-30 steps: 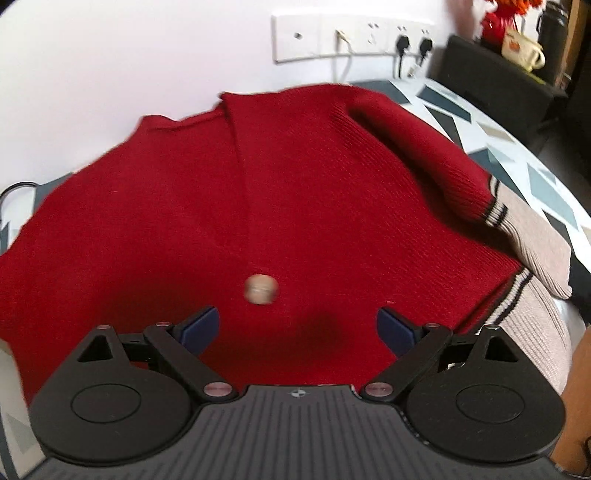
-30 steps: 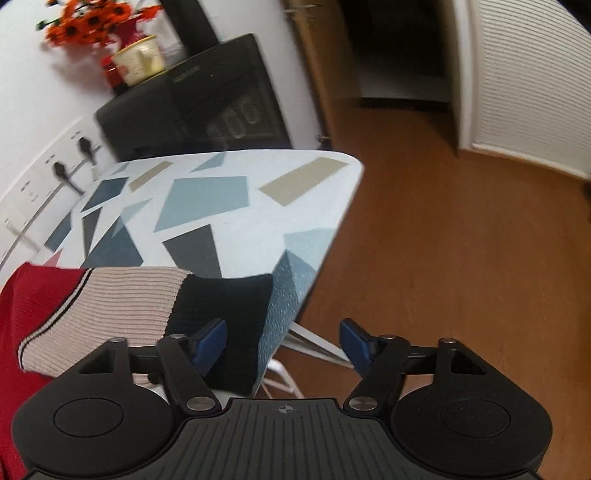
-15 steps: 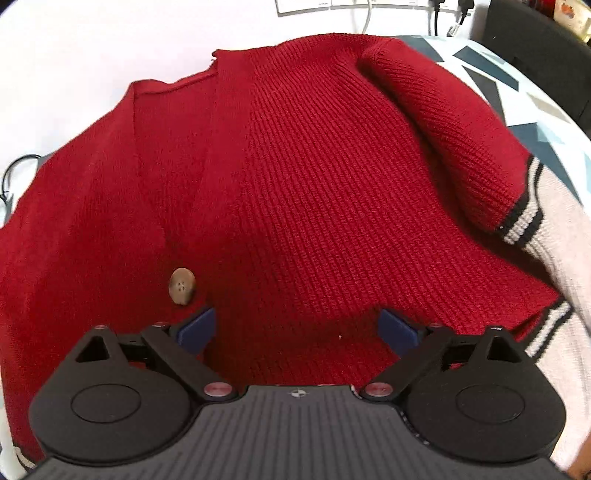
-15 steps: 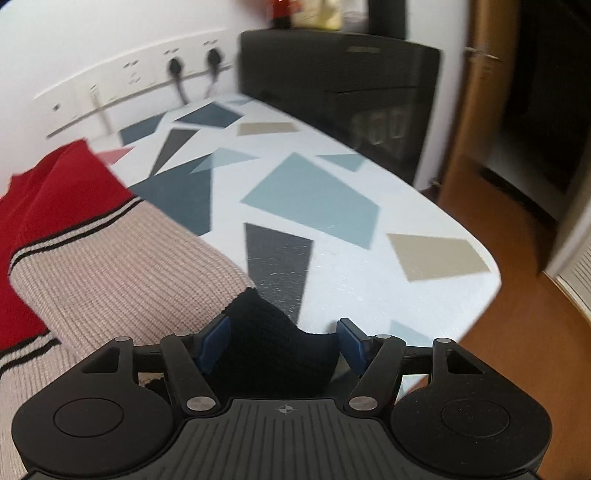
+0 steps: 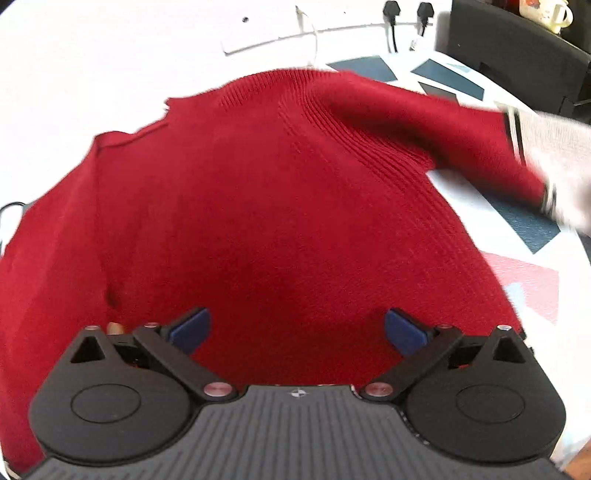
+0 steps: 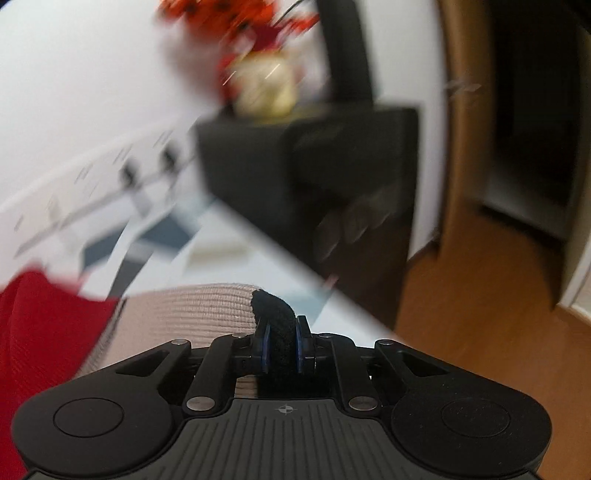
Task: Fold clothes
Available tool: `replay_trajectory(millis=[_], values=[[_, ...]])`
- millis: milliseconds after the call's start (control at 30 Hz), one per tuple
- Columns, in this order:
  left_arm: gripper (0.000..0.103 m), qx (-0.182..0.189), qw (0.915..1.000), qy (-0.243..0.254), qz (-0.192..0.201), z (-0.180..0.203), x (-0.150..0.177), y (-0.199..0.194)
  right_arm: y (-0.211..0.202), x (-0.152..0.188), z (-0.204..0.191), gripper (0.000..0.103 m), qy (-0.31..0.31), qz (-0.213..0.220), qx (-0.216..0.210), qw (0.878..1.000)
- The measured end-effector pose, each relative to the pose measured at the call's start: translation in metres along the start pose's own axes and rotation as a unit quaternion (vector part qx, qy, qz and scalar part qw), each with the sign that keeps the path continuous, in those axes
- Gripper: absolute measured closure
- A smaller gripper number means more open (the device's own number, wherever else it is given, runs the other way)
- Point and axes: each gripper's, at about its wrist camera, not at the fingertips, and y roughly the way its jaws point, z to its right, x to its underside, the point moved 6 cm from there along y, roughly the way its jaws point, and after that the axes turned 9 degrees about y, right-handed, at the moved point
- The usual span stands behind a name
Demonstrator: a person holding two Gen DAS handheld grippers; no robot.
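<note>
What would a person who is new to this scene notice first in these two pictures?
First, the big red cardigan that fills the left wrist view, spread under the open left tongs. Next, in the right wrist view, the right tongs shut on the sleeve's black cuff, with blurred orange flowers on the dark cabinet behind.

Black ribbed gripper (image 5: 297, 328) bodies, round hubs, silver screws, blue jaws
</note>
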Motion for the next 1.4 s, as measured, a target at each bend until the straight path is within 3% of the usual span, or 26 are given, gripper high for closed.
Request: replay_trajectory(millis=[67, 133, 267, 467, 633, 667, 700, 733, 800, 833, 1100, 1400], values=[[0.0, 0.006, 0.9999, -0.01, -0.003, -0.001, 0.0, 0.003, 0.006, -0.011, 0.012, 0.065, 0.021, 0.001, 0.004, 1.0], [0.0, 0.012, 0.9997, -0.02, -0.006, -0.002, 0.0, 0.006, 0.003, -0.008, 0.023, 0.062, 0.038, -0.006, 0.005, 0.999], [0.0, 0.024, 0.9988, -0.04, -0.012, -0.004, 0.001, 0.012, -0.005, 0.003, 0.044, 0.047, 0.075, -0.02, 0.004, 0.997], [0.0, 0.03, 0.9985, -0.044, -0.011, -0.004, 0.001, 0.014, 0.013, 0.03, 0.07, 0.046, 0.128, -0.059, 0.029, 0.99], [0.0, 0.021, 0.9984, -0.048, -0.02, -0.003, -0.001, 0.014, 0.038, 0.019, 0.079, 0.039, 0.193, -0.047, 0.022, 0.98], [0.0, 0.018, 0.9985, -0.047, -0.02, -0.002, -0.001, 0.013, 0.045, 0.017, 0.08, 0.041, 0.201, -0.047, 0.022, 0.978], [0.0, 0.016, 0.9987, -0.045, -0.019, -0.002, -0.001, 0.013, 0.051, 0.015, 0.08, 0.05, 0.205, -0.05, 0.024, 0.977], [0.0, 0.015, 0.9987, -0.044, -0.019, -0.002, 0.0, 0.013, 0.057, 0.014, 0.08, 0.064, 0.208, -0.051, 0.033, 0.976], [0.0, 0.014, 0.9987, -0.046, -0.018, -0.001, 0.0, 0.012, 0.063, 0.011, 0.081, 0.08, 0.207, -0.046, 0.04, 0.976], [0.0, 0.014, 0.9986, -0.048, -0.018, -0.001, 0.001, 0.012, 0.062, 0.006, 0.081, 0.094, 0.208, -0.038, 0.034, 0.977], [0.0, -0.009, 0.9997, -0.022, -0.005, 0.009, -0.004, 0.008, 0.026, -0.082, 0.084, 0.095, 0.18, 0.096, -0.004, 0.979], [0.0, 0.029, 0.9988, -0.04, -0.011, -0.002, -0.005, 0.002, 0.032, -0.092, 0.051, 0.096, 0.146, 0.075, -0.03, 0.986]])
